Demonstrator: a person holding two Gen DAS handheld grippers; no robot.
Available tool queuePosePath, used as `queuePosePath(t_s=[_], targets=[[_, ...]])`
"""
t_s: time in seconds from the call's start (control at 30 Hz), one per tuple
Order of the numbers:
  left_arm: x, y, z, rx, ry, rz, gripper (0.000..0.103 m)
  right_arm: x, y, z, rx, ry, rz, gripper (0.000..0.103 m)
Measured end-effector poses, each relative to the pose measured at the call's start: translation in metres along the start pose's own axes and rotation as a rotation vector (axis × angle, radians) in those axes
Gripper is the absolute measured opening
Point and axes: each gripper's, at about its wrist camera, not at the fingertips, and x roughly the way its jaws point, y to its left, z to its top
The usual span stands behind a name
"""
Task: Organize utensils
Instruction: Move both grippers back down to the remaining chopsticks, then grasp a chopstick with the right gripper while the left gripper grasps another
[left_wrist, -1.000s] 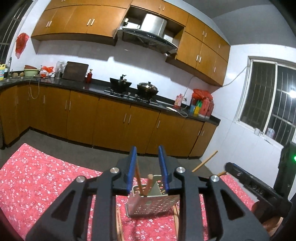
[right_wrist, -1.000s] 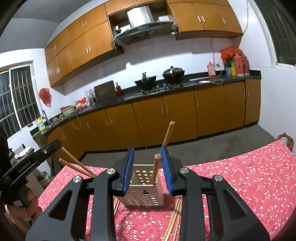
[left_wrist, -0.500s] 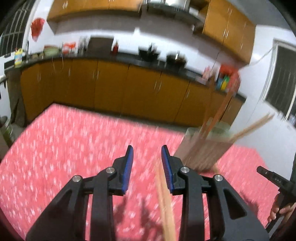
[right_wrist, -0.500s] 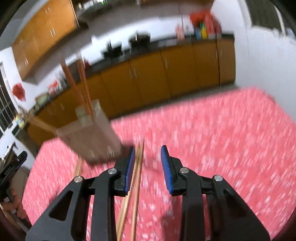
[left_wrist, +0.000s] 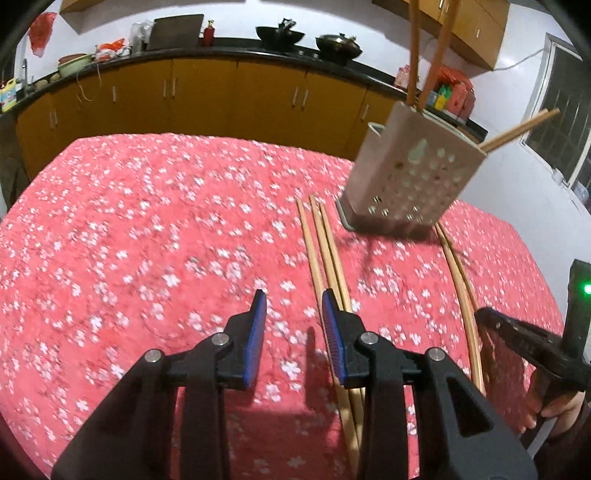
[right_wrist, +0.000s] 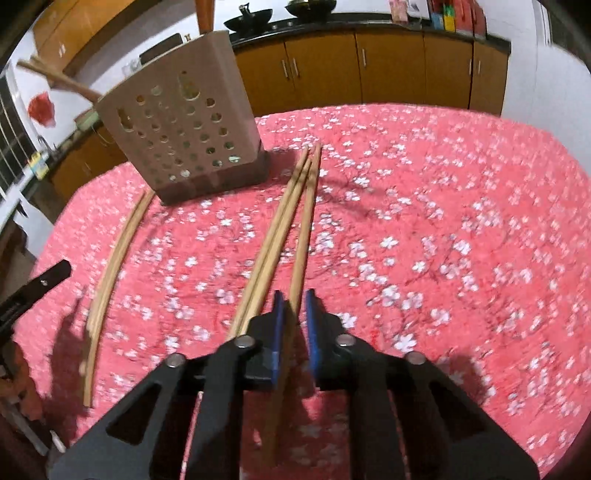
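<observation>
Closing around one loose light-wood chopstick (right_wrist: 301, 254), the right black gripper with blue finger pads (right_wrist: 294, 306) has its jaws narrowed, the stick running between them; whether the pads already pinch it is hard to tell. The left black gripper with blue finger pads (left_wrist: 294, 310) hovers with its jaws apart and nothing between them, just left of a group of sticks.

To do this pickup well, the pads should likely meet the stick squarely, clear of the two neighbouring chopsticks (right_wrist: 275, 236) lying just beside it, so that only one lifts. It should then be tipped upright before being lowered into the beige perforated plastic utensil holder (right_wrist: 184, 136).

That holder stands on the red floral tablecloth (right_wrist: 443, 206) near the table's far edge, towards the kitchen cabinets.

Counted: one holder; three chopsticks lying together in front of it; a further pair of chopsticks (right_wrist: 110, 266) on the cloth beside the holder, apparently two sticks, though blur makes this uncertain. At least three chopsticks (left_wrist: 413, 51) already stand in the holder. Two grippers.
</observation>
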Motion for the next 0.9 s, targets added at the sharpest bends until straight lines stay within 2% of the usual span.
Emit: queuePosePath(t_s=[0.13,0.37,0.63,0.9], targets=[[0.004,-0.007,-0.002,0.008,0.027,-0.03,0.032,0.0,-0.018,0.006,0.064,-0.023,-0.062,0.008],[0.012,-0.017,-0.013,0.042,0.076,-0.061,0.026,-0.001,-0.023,0.005,0.065,-0.028,-0.07,0.008],[0.021,-0.028,-0.022,0.116,0.107,0.007,0.015,-0.002,-0.025,0.004,0.055,-0.026,-0.065,0.008],[0.025,-0.038,-0.021,0.157,0.096,0.06,0.015,-0.007,-0.019,-0.003,0.036,-0.022,-0.056,0.008]])
